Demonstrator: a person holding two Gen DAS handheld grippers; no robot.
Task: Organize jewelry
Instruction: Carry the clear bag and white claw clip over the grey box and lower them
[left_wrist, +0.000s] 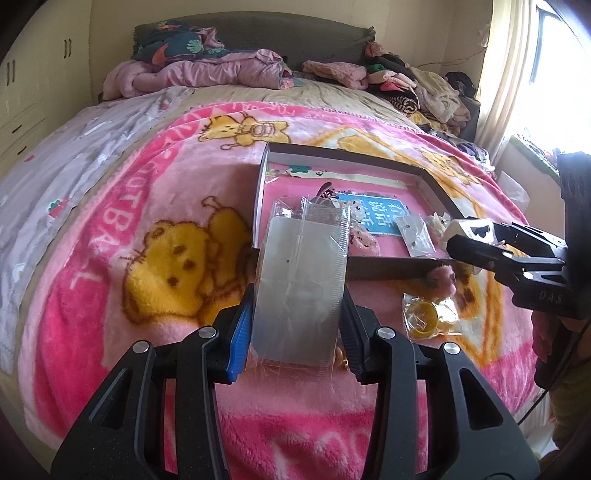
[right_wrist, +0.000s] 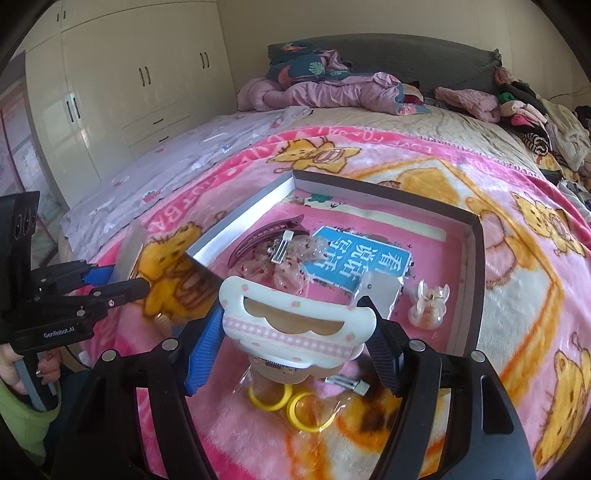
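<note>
My left gripper (left_wrist: 295, 314) is shut on a clear plastic packet with a grey card (left_wrist: 299, 284) and holds it above the blanket, in front of the shallow box (left_wrist: 354, 155). My right gripper (right_wrist: 291, 332) is shut on a white and pink hair claw clip (right_wrist: 295, 325) just in front of the box's near wall; it also shows in the left wrist view (left_wrist: 469, 236). The box (right_wrist: 476, 266) holds a purple hair clip (right_wrist: 258, 236), a small clear claw clip (right_wrist: 428, 302), clear packets and a blue card (right_wrist: 362, 262). A packet of yellow rings (right_wrist: 291, 402) lies on the blanket below the right gripper.
The box sits on a pink bear blanket (left_wrist: 147, 221) on a bed. Piled clothes (left_wrist: 424, 88) and bedding (left_wrist: 207, 70) lie at the head. White wardrobes (right_wrist: 110, 92) stand on the left, and a curtained window (left_wrist: 517, 74) is on the right.
</note>
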